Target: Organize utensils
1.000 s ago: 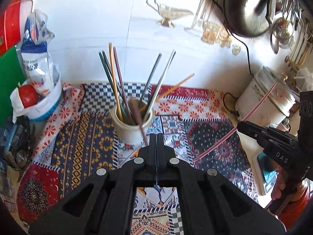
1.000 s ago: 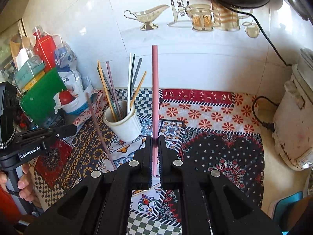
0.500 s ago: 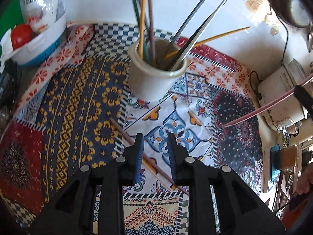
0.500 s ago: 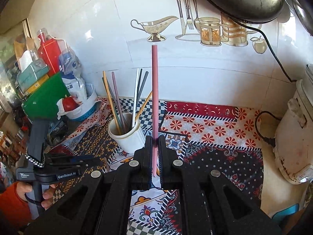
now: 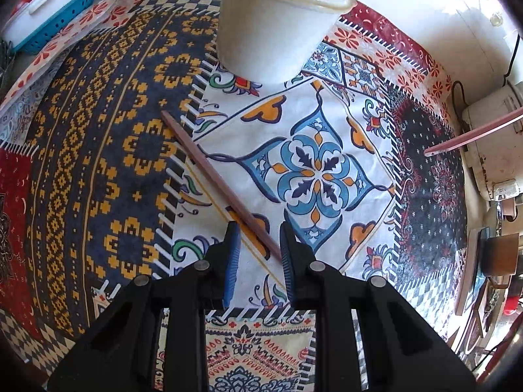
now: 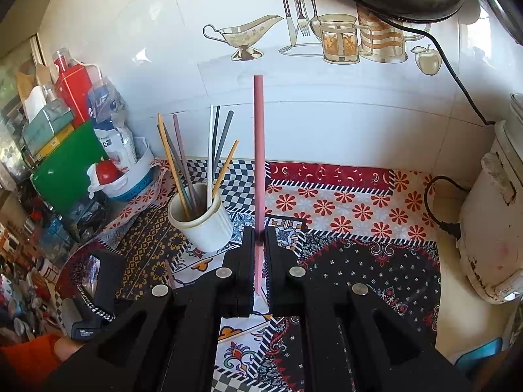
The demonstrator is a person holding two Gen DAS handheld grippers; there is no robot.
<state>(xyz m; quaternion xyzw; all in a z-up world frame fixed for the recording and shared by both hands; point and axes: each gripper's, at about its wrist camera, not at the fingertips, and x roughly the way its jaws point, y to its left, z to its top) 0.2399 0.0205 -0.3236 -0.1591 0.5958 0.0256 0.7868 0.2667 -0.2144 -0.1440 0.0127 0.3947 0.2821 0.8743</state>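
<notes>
Looking down my left tongs (image 5: pixel 258 245), I see that they have come down low over the patterned cloth (image 5: pixel 98 170). A second ago they were pinched tight up in the air; now they have opened a little and nothing is squeezed in them. A brown chopstick (image 5: pixel 215 176) lies flat on the cloth, and its near end sits right between my two left fingers, but the blue pads (image 5: pixel 231 261) are not pressing on it. The white cup (image 5: pixel 271 29) full of sticks stands just past the far end of the chopstick. So I think I am ready to close on the chopstick and lift it into the cup. Looking along my right tongs (image 6: pixel 259 232), nothing has changed: they are clenched on a pink chopstick (image 6: pixel 259 150) that stands straight up from them. The cup (image 6: pixel 202 225) is a bit to the left of these tongs and close by. That pink one also needs to go in the cup.
</notes>
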